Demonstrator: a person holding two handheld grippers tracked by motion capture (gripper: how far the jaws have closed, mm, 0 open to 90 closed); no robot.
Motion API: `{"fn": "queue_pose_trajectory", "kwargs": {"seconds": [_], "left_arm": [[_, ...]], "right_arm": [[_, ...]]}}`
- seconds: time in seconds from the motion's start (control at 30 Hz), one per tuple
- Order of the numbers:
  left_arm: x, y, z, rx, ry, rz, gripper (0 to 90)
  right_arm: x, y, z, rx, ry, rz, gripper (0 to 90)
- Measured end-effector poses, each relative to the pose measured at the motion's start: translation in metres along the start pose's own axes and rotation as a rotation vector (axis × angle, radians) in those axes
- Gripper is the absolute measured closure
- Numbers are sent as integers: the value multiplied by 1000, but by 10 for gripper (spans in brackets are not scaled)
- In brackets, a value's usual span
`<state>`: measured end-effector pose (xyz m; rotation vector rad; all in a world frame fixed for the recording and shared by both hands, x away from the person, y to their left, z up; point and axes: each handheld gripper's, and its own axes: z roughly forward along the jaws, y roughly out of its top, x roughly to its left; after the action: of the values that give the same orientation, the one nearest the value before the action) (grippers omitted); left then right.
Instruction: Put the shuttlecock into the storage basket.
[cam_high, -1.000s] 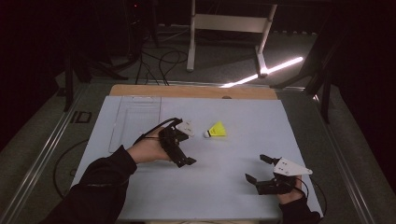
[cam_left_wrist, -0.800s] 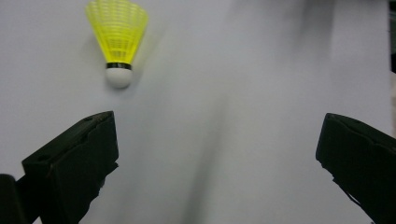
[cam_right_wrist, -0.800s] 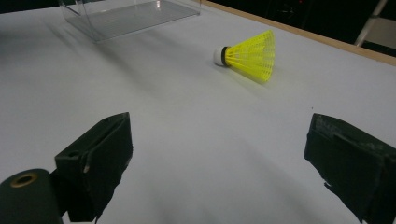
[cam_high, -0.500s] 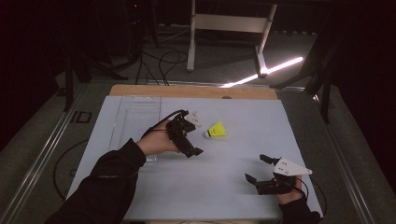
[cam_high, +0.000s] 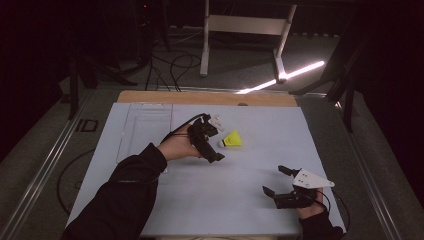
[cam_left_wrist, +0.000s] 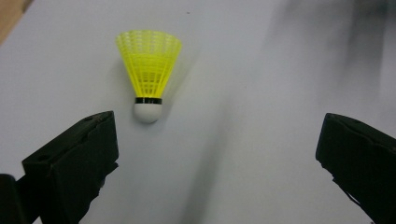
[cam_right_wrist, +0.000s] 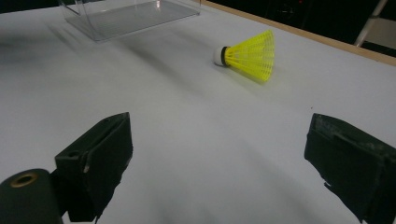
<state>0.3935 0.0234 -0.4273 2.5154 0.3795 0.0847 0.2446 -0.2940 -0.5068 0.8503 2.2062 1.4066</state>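
Note:
A yellow shuttlecock with a white cork lies on its side on the pale blue mat, near the middle. My left gripper hovers just left of it, open. In the left gripper view the shuttlecock lies just beyond the left jaw, cork toward me, and the gripper has nothing between its fingers. My right gripper rests open near the front right of the mat. In the right gripper view the shuttlecock lies farther off, with the open gripper empty.
A clear plastic box sits on the mat's far left, also seen as the clear box in the right gripper view. A wooden table edge runs along the back. Cables and a white stand are on the floor beyond.
My left gripper has moved away from the person and to the right, coming up beside the shuttlecock. The right gripper has stayed put.

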Motion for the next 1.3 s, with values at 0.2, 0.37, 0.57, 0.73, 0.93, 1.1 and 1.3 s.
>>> {"fn": "queue_pose_trajectory", "kwargs": {"seconds": [0.2, 0.37, 0.57, 0.73, 0.93, 1.1, 1.3], "left_arm": [[8, 6, 9, 15, 2, -1, 0], [16, 7, 19, 32, 8, -2, 1], [23, 7, 28, 51, 16, 8, 11], [27, 7, 40, 64, 19, 5, 39], [34, 6, 51, 76, 27, -17, 103], [39, 2, 62, 77, 18, -32, 170], [42, -2, 78, 93, 27, -40, 272]], "right_arm": [[0, 0, 1, 0, 1, -1, 80], [0, -1, 1, 0, 3, -3, 80], [0, -1, 2, 3, 6, -4, 80], [0, -1, 2, 6, 9, -2, 80], [0, -1, 2, 9, 11, 0, 80], [0, -1, 2, 8, 13, -1, 80], [0, -2, 3, 8, 17, -2, 80]]}}
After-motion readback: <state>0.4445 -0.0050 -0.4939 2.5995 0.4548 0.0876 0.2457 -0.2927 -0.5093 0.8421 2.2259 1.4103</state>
